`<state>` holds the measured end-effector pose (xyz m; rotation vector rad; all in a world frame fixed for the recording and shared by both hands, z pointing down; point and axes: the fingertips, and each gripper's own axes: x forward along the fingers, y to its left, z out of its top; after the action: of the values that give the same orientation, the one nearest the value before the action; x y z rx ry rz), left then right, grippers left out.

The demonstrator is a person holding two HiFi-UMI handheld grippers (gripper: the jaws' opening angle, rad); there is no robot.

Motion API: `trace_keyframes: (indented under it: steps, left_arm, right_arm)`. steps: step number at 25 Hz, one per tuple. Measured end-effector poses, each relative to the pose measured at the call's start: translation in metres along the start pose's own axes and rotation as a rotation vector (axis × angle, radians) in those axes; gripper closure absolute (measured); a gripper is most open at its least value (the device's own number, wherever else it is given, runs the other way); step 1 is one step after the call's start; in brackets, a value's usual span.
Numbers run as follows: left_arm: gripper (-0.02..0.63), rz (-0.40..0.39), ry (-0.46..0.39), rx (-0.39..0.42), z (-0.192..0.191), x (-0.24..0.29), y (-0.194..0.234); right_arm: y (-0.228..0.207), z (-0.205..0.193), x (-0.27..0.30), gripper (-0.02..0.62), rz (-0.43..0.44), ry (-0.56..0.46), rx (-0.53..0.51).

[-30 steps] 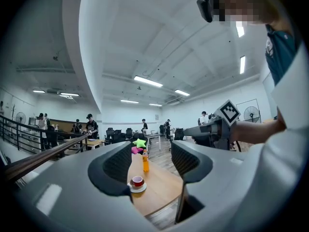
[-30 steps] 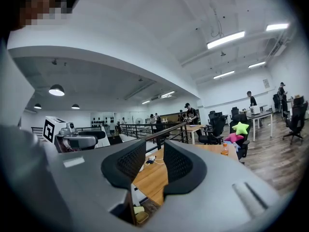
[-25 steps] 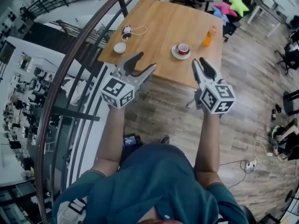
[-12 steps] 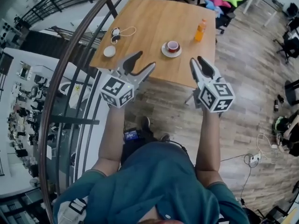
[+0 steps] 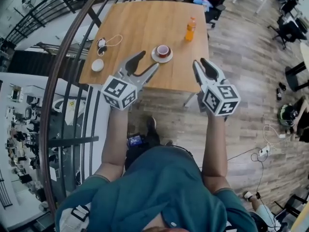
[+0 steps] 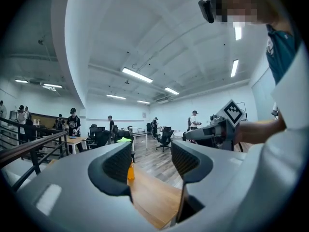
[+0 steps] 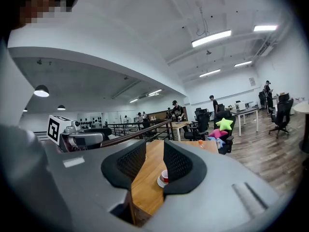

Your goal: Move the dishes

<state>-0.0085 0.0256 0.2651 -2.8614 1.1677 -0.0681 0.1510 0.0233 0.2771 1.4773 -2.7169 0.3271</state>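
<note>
Over the last second the wooden table (image 5: pixel 145 23) has slid down and to the left in the head view. Both tools have come forward with the person, so their tips now lie over its near edge. The left gripper (image 5: pixel 147 62) is held level with its tongs spread. Its own view shows bare tabletop and the orange bottle (image 5: pixel 190 29) through the gap, with nothing between the pads. The right gripper (image 5: pixel 200 63) has its tongs apart too, by a narrower gap, and they pinch nothing. Through that gap its view shows the red cup (image 5: pixel 163 50) on its white saucer (image 5: pixel 157 58), well ahead on the table. In the head view the cup and saucer sit on the table's near half, between the two grippers' tips and just beyond them. A small white dish (image 5: pixel 97 65) lies near the table's left edge, apart from the left gripper. Beyond it a white cable (image 5: pixel 115 40) loops beside a small dark object (image 5: pixel 101 43). The bottle stands upright further back on the right. Each gripper's cube (image 5: pixel 220 99) carries black-and-white square markers; any label on the bottle is too small to read
</note>
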Motion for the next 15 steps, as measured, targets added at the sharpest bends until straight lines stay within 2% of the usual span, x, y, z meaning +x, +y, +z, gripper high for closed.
trace_keyframes:
  steps: [15]
  left_arm:
    - [0.351,-0.102,-0.003,-0.025,-0.009,0.058,0.093]
  right_arm:
    - [-0.025,0.019,0.085,0.499,-0.103,0.001,0.016]
